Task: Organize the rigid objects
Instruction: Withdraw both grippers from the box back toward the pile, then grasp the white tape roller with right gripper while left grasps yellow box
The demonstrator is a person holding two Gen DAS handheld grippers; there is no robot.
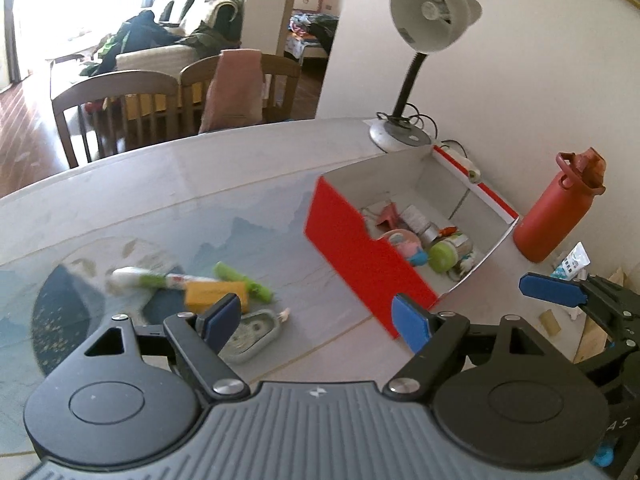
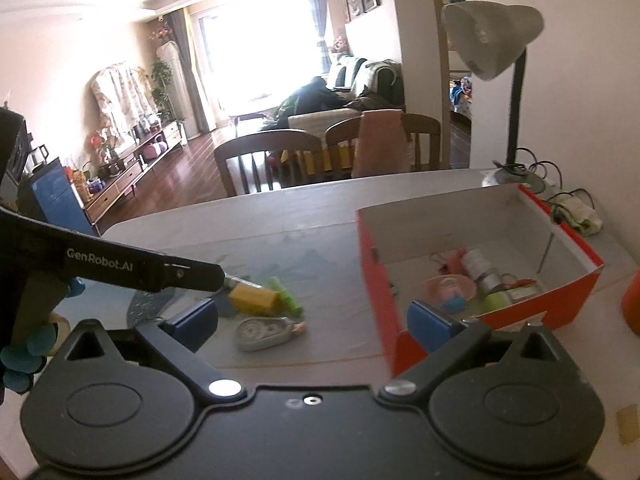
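Observation:
A red box (image 1: 360,252) with a white inside stands open on the table and holds several small items; it also shows in the right wrist view (image 2: 380,300). Left of it lie a yellow block (image 1: 212,294), a green marker (image 1: 244,282), a white-and-green tube (image 1: 140,278) and a grey oval case (image 1: 252,334). The block (image 2: 254,299), marker (image 2: 286,296) and case (image 2: 262,333) show in the right wrist view too. My left gripper (image 1: 316,320) is open and empty above the table, near the case. My right gripper (image 2: 316,328) is open and empty, between the case and the box.
A grey desk lamp (image 1: 432,16) stands at the back of the table by the wall. A red water bottle (image 1: 560,208) stands right of the box. Wooden chairs (image 1: 120,108) line the far table edge. Small scraps (image 1: 552,320) lie at the right.

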